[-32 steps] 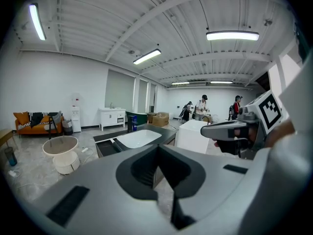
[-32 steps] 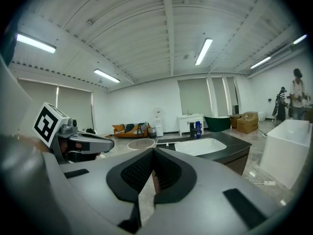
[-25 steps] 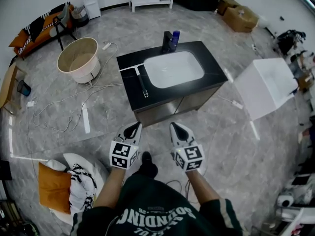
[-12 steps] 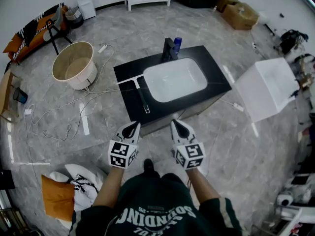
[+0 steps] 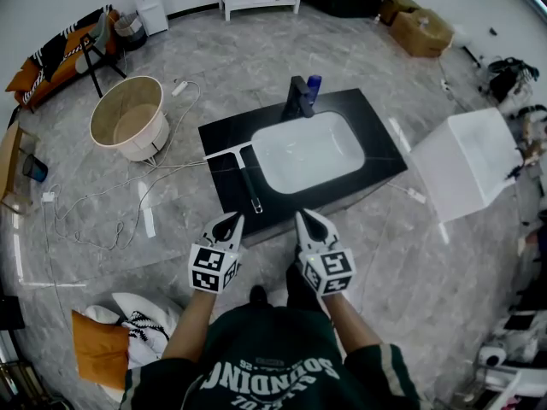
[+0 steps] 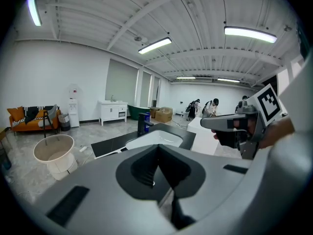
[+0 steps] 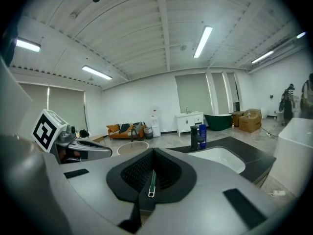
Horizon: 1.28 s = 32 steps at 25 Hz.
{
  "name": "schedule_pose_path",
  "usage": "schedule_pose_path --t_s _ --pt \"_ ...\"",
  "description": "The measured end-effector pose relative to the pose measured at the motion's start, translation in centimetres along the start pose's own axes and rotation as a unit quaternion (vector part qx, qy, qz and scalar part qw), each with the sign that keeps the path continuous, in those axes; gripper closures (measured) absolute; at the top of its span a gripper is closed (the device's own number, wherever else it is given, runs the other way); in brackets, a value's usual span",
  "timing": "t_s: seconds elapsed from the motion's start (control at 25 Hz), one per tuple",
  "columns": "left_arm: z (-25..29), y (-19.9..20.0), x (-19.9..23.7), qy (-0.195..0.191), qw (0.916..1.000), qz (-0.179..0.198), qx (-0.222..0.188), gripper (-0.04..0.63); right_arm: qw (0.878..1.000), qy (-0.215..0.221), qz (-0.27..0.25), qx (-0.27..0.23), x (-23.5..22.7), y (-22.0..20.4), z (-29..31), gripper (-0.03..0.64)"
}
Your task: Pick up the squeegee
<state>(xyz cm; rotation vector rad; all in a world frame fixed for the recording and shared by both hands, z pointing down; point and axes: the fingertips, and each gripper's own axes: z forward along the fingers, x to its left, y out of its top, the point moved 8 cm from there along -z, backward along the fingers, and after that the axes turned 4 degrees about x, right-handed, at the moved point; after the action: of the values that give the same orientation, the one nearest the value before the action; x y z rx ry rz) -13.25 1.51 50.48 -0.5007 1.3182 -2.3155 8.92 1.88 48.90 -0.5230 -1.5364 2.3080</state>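
The squeegee (image 5: 249, 182) lies flat on the left part of the black vanity top (image 5: 380, 148), beside the white sink (image 5: 308, 152). Its pale blade is at the far end and its dark handle points toward me. My left gripper (image 5: 229, 220) hovers just short of the counter's near edge, a little before the handle's end, shut and empty. My right gripper (image 5: 305, 219) is level with it to the right, also shut with nothing in it. In the left gripper view the left gripper (image 6: 157, 147) points at the counter and the sink (image 6: 155, 139). The right gripper (image 7: 153, 154) faces the same counter.
A black faucet (image 5: 299, 99) and a blue bottle (image 5: 314, 84) stand behind the sink. A beige round tub (image 5: 130, 114) and loose cables (image 5: 94, 203) are on the floor to the left. A white boxy basin (image 5: 466, 161) stands to the right. Cushions (image 5: 98, 340) lie at lower left.
The vanity has drawn nearer to both grippers as I walked toward it. Both grippers stayed shut and side by side.
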Motion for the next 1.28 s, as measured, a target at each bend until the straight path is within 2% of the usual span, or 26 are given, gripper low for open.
schedule_pose_path --t_s 0.28,0.56,0.72,0.96,1.12,1.28 --pt "2.7 1.8 2.4 0.037 0.9992 -0.018 -0.001 0.594 0.999 0.041 -0.011 0.000 -2.3 2.2 5.2 0.617" --pt "6.5 4.4 5.0 0.100 0.9935 -0.054 -0.002 0.594 0.992 0.121 -0.039 0.011 -5.5 5.5 12.2 0.617" --pt "8.6 6.4 5.8 0.141 0.9869 -0.079 -0.008 0.594 0.984 0.167 -0.060 0.022 -7.6 7.6 16.0 0.617" --pt "11.0 8.9 6.0 0.203 0.9721 -0.118 -0.010 0.594 0.968 0.235 -0.086 0.036 -10.6 10.4 20.1 0.617" --pt "11.8 9.8 5.7 0.232 0.9644 -0.126 -0.008 0.594 0.957 0.269 -0.097 0.045 -11.6 10.7 21.9 0.617" --pt "11.8 10.2 5.7 0.251 0.9586 -0.134 -0.006 0.594 0.951 0.289 -0.096 0.050 -11.4 10.8 22.8 0.617"
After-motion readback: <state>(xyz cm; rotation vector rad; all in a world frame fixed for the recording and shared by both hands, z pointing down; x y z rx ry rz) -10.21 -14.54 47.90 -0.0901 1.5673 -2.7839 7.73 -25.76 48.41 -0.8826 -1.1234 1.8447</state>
